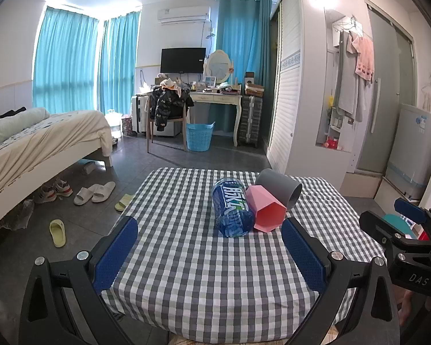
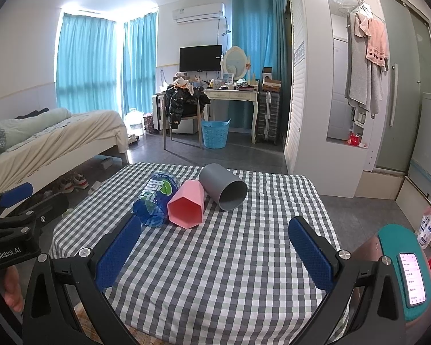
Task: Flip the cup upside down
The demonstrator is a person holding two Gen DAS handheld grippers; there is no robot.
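Note:
Three cups lie on their sides in a row on the checked tablecloth (image 1: 204,273) (image 2: 230,258). A blue printed cup (image 1: 232,208) (image 2: 155,199) is leftmost, a pink hexagonal cup (image 1: 265,208) (image 2: 186,204) touches it in the middle, and a grey round cup (image 1: 280,187) (image 2: 224,186) lies behind on the right. All mouths face me. My left gripper (image 1: 209,235) stands open above the near cloth, short of the cups and holding nothing. My right gripper (image 2: 215,237) is open too, nearer than the cups and empty.
The small table has floor around it. A bed (image 1: 43,141) stands at the left with slippers (image 1: 94,192) beside it. A wardrobe (image 1: 296,86) rises at the right. A phone (image 2: 413,279) rests on a teal cloth near the right gripper.

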